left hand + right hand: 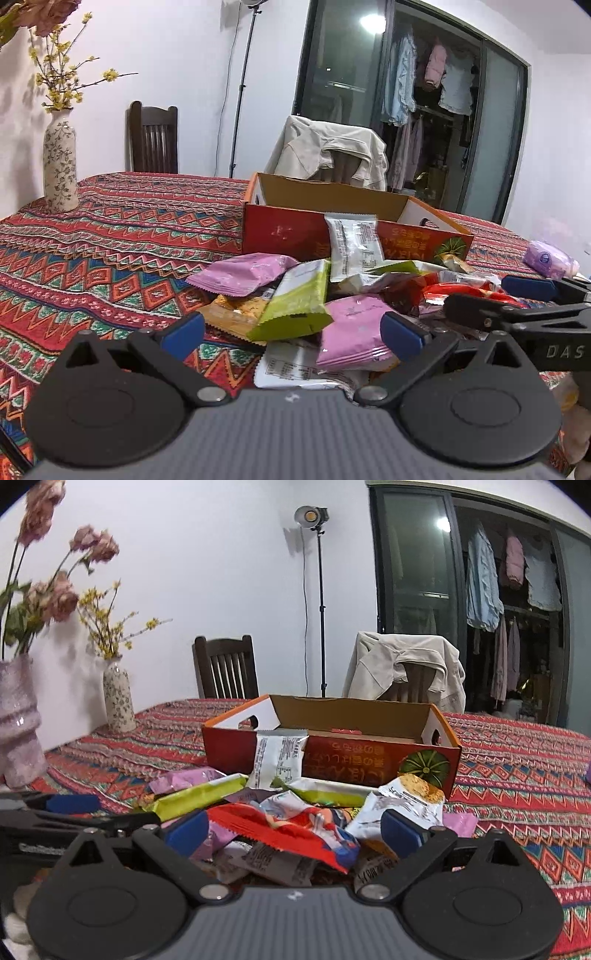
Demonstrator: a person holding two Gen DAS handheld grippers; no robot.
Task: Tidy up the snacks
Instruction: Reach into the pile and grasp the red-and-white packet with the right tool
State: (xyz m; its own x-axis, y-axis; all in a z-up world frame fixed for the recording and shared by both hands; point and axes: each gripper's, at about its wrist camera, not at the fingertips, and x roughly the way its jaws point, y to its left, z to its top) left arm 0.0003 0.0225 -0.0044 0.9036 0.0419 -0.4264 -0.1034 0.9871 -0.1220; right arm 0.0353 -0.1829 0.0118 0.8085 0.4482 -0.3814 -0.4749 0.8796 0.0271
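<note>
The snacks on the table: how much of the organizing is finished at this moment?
Done: nothing visible; what shows of the cardboard box interior looks empty. In hand: nothing; the right gripper is open around a red snack packet without pressing on it, and the left gripper is open over the pile. Left: the whole snack pile in front of the box.

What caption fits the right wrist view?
Open right gripper over snack pile before open box.
</note>
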